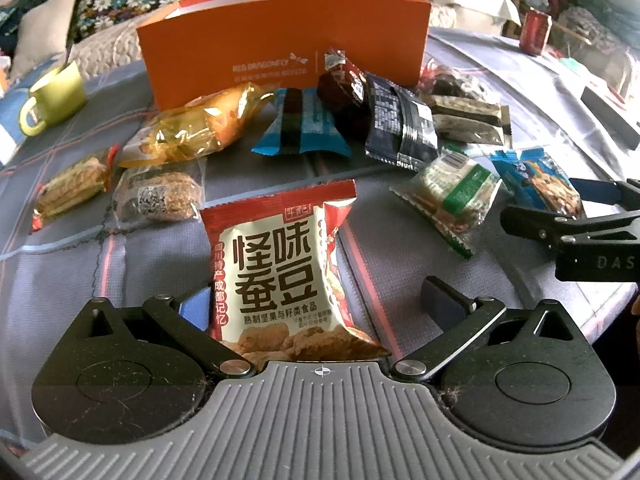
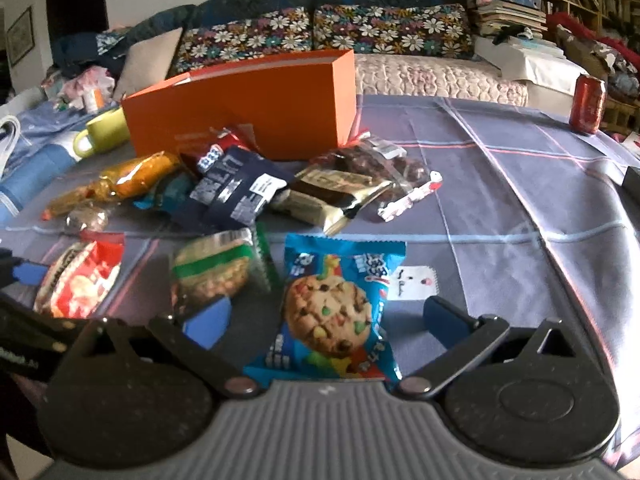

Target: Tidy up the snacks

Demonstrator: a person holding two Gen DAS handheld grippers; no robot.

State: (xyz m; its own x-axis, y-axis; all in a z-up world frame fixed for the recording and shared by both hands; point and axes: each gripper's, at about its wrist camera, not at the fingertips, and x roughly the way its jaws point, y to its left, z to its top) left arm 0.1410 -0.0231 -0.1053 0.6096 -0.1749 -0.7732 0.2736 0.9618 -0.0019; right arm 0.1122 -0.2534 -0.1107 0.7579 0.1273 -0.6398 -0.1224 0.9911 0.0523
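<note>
Between the spread fingers of the right gripper (image 2: pixel 326 316) lies one blue cookie packet (image 2: pixel 332 312) on the grey cloth (image 2: pixel 520 208), untouched by either pad. One red-and-white bean packet (image 1: pixel 286 276) sits likewise within the left gripper (image 1: pixel 320 304), whose jaws are wide and released. Beyond, about ten more wrapped snacks crowd before one orange box (image 1: pixel 280 40); one green mug (image 1: pixel 54 96) and one red can (image 2: pixel 588 104) stand apart.

Soft, dim daylight; glare on wrappers; fisheye bending, blurred edges.
</note>
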